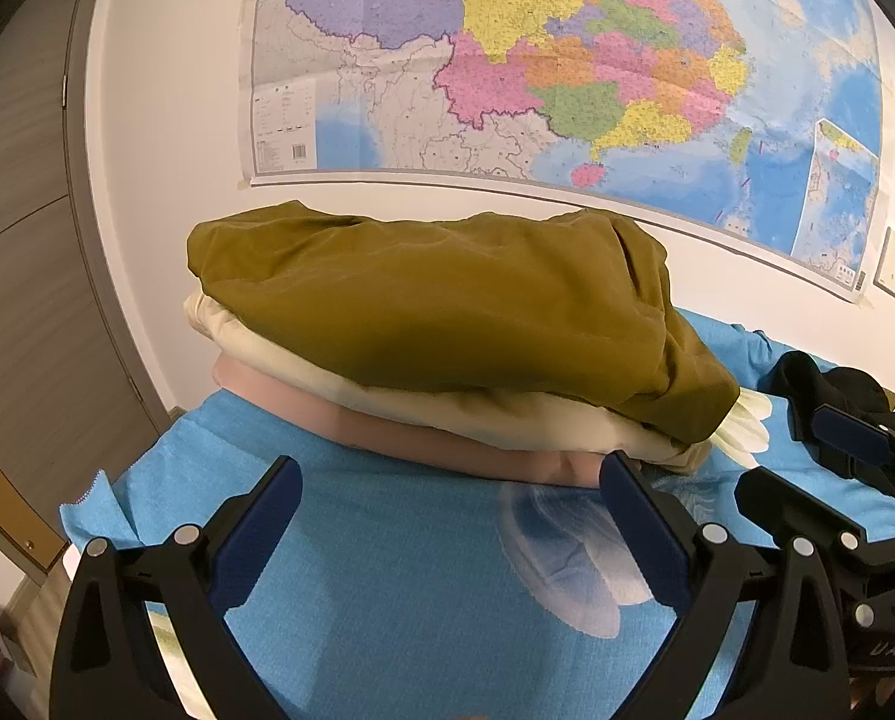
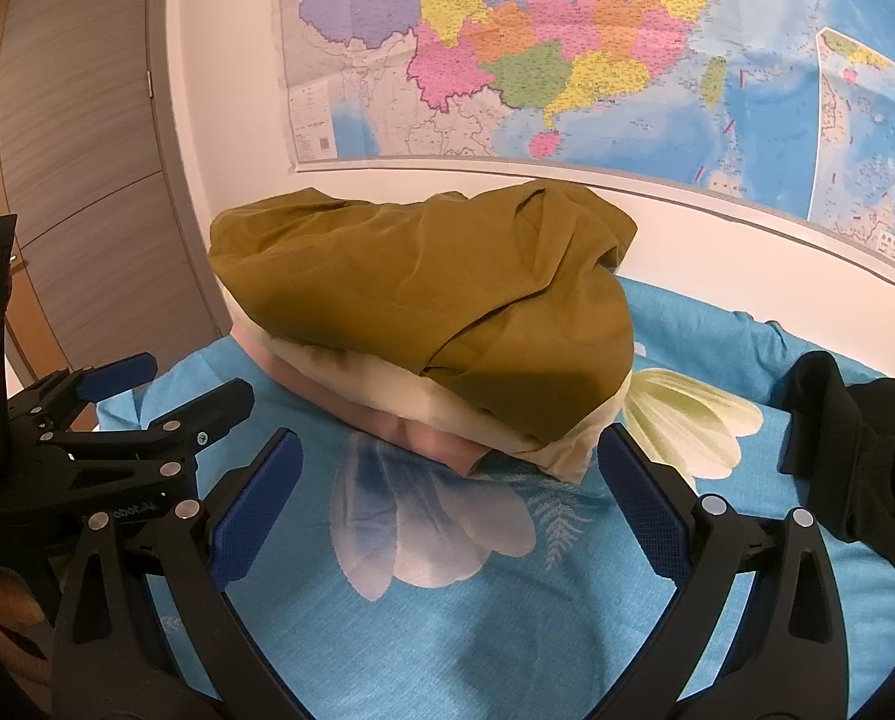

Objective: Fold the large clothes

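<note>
While our claws hang spread and empty, the folded stack [image 1: 447,348] sits just ahead of both.

We see an olive garment [image 2: 423,294] on top, a cream one [image 1: 423,396] under it and a pink one [image 1: 423,438] at the bottom, all resting on the blue sheet [image 2: 447,630]. Our left claw [image 1: 450,534] gapes wide, its right pad close to the stack's near edge; our right claw [image 2: 450,516] gapes too, with the left one beside it. Right of both lies a black garment [image 2: 855,450]. Beyond the stack, a map [image 1: 567,60] hangs on the wall.
</note>
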Available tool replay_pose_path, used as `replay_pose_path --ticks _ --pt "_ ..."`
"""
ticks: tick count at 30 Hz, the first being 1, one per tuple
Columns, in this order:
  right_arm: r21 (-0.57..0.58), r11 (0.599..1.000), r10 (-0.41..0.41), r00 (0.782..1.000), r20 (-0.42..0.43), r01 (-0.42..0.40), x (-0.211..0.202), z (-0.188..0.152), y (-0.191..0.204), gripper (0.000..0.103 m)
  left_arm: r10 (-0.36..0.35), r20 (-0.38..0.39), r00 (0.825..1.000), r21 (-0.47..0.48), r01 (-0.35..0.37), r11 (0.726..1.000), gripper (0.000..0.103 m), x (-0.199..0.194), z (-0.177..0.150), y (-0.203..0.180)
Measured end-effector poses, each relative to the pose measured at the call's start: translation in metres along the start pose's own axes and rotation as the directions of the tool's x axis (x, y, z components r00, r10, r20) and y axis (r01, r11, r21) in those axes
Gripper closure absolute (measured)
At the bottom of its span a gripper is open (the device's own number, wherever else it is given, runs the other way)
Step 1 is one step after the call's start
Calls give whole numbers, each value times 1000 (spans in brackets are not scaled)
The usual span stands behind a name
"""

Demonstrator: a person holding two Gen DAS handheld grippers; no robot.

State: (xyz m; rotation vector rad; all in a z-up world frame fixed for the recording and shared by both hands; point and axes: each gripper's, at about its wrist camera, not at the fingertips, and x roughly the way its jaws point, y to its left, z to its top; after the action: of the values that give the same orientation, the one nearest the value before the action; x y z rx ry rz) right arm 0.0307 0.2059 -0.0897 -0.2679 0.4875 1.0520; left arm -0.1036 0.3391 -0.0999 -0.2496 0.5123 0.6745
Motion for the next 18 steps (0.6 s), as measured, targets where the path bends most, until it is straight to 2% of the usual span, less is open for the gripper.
replay_pose_path --ticks 18 --pt "-3 1000 -1 1000 -3 1 0 -1 2 6 -3 0 1000 5 3 1000 7 2 0 1"
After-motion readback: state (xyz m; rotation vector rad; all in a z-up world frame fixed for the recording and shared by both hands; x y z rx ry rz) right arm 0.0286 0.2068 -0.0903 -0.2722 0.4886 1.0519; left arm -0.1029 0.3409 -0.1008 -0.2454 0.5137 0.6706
